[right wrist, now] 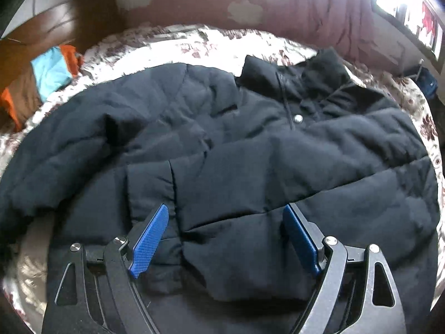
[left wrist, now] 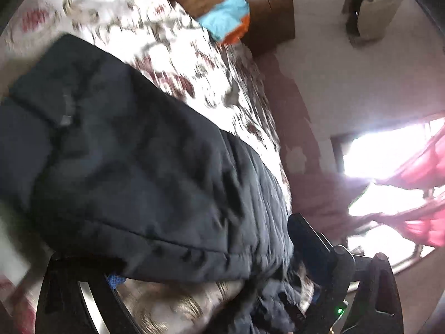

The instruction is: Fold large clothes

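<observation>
A large dark navy puffer jacket lies spread on a floral bedspread, collar and snap button at the far right. My right gripper is open, its blue pads just above the jacket's lower part beside a folded-in sleeve cuff. In the left wrist view the jacket fills the frame, blurred. My left gripper sits under the jacket's edge; one blue pad peeks out beneath the fabric and the other finger stands to the right. I cannot tell whether it holds the fabric.
A folded orange, brown and light-blue item lies at the head of the bed by the wooden headboard; it also shows in the left wrist view. A maroon wall and a bright window border the bed.
</observation>
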Tool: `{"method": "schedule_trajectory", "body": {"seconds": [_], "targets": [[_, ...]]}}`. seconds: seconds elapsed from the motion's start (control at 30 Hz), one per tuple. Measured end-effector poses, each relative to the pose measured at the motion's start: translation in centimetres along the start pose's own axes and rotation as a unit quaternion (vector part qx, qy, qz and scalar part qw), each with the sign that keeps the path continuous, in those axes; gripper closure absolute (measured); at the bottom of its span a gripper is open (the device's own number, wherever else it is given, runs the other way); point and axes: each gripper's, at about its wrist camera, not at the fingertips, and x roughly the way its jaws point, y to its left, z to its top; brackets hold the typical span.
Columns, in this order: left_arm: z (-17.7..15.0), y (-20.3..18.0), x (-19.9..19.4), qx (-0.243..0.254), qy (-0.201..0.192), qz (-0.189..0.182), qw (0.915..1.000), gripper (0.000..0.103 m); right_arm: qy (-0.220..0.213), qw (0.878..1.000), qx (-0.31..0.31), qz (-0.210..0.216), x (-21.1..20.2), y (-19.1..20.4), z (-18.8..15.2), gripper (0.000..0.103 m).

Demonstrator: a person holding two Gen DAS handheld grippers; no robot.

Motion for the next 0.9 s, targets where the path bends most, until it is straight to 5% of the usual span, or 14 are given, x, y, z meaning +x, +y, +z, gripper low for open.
{"method": "schedule_trajectory", "body": {"seconds": [0.07,0.2,0.27,0.4,0.53,0.77,0.9], "targets": [[0.7,0.4,-0.2,-0.003,-0.016,0.01,0.9998,0.016,0.011,1.0,-0.014,-0.016,1.1,0.8,-0.5,0.023],[2.7,1.0,-0.7,0.006,-0.044,0.031,0.9985,0.071,0.011,0.999,-0.03,-0.031,1.5,1.5,-1.0,0.022],[3.5,0.8,-0.6,0.018,-0.053,0.028,0.9981,0.088,0.01,0.999,-0.025,-0.025,1.3,1.5,-1.0,0.022],[4.8,-0.8,-1.8,0.061,-0.085,-0.011,0.9944,0.094,-0.007,1.0,-0.001,0.007,-0.3,0.4,-1.3,0.022],[4.3,-4.6,-3.3,0.166,-0.125,-0.045,0.9772,0.094,-0.032,0.998,0.023,0.053,-3.5,-1.9,-2.1,0.022],[0.9,-12.9,-6.1,0.323,-0.124,-0.089,0.9339,0.095,-0.082,0.994,0.01,0.067,-8.8,-7.6,-4.4,0.022],[-3.2,-20.1,-7.1,0.414,-0.113,-0.119,0.8953,0.095,-0.104,0.993,0.013,0.051,-10.7,-11.6,-5.8,0.022]]}}
